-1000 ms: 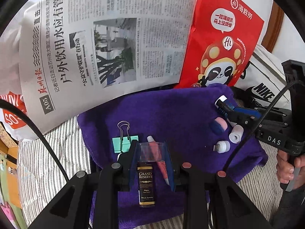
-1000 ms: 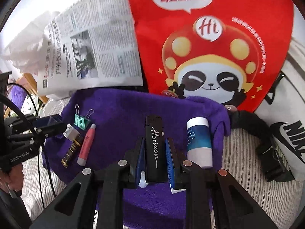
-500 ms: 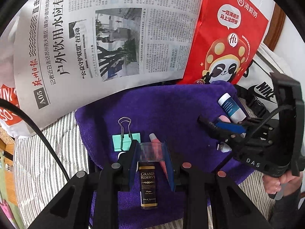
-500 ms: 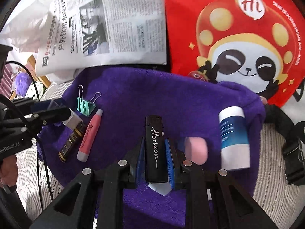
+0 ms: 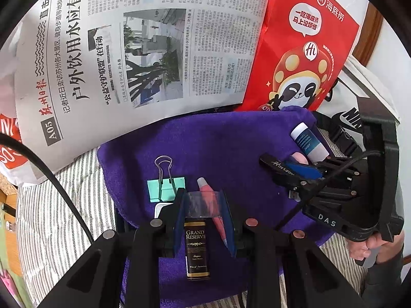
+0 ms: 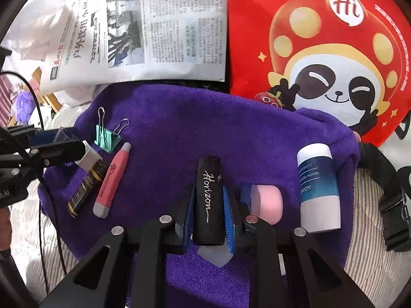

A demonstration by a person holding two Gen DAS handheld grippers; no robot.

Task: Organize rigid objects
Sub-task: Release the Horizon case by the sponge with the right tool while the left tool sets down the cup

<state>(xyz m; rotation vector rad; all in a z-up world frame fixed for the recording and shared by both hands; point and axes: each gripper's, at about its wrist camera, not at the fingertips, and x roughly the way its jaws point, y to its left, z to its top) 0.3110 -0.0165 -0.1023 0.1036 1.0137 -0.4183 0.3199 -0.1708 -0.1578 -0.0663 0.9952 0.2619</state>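
Left wrist view: left gripper (image 5: 203,218) clamped on black bottle (image 5: 196,249) above purple towel (image 5: 231,138) | right wrist view: right gripper (image 6: 209,213) clamped on black lighter (image 6: 208,200), pink cap (image 6: 267,202) just beside

Black Horizon lighter (image 6: 208,200) and Grand Reserve tube (image 5: 196,249) lie lengthwise.

Left gripper (image 5: 203,200) held low and level, jaws closed on the Grand Reserve bottle (image 5: 196,249), right gripper (image 6: 208,197) clamped on the Horizon lighter (image 6: 208,200)
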